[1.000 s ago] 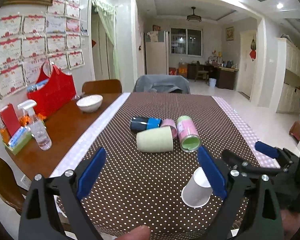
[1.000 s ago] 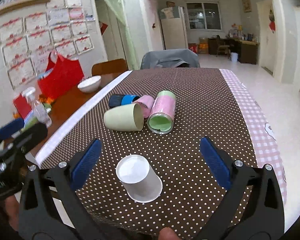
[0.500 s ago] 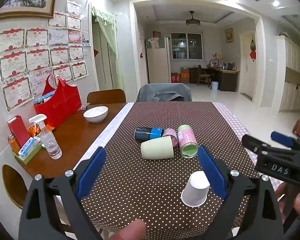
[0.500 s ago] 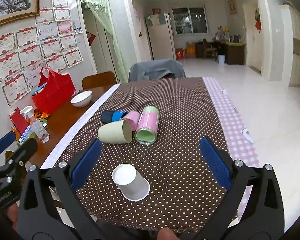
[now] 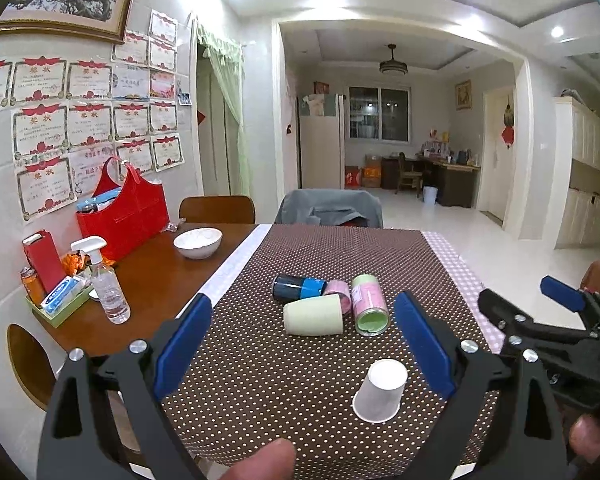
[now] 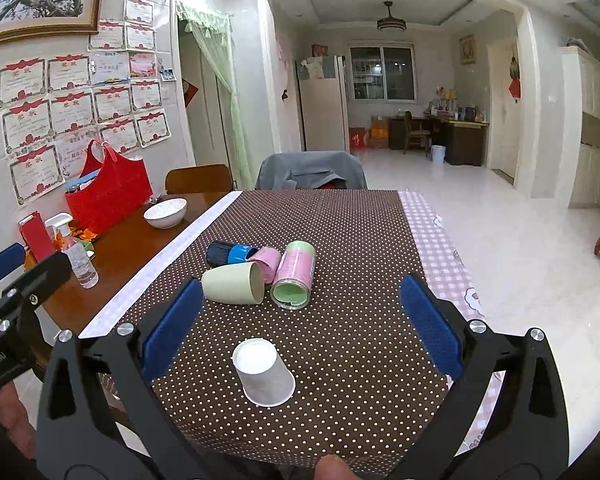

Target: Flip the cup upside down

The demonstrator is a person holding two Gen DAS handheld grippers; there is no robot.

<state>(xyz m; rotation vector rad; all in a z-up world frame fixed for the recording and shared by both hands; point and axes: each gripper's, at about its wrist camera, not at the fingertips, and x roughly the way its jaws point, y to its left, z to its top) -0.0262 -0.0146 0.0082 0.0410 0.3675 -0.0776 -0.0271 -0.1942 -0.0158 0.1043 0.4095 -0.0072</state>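
Both grippers had pulled back and risen since the earlier frames, so more of the room showed and the white paper cup (image 6: 263, 376) sat smaller in each view. It stood mouth-down on the dotted desk (image 6: 340, 344) cloth, low and centre in the right wrist view, lower right of centre in the left. The left gripper (image 5: 300, 340) and right gripper (image 6: 300, 322) both hung spread wide, holding nothing, well apart from the cup.

By my reading the flip itself was done — what remained was only the retreat, or a check that the cup sat flat on its rim.

Four other cups (image 5: 328, 308) lay on their sides beyond it, clustered together. Certificates (image 5: 40, 120) filled the upper left wall; their red headings were too small to read, and no brand showed on the cups.
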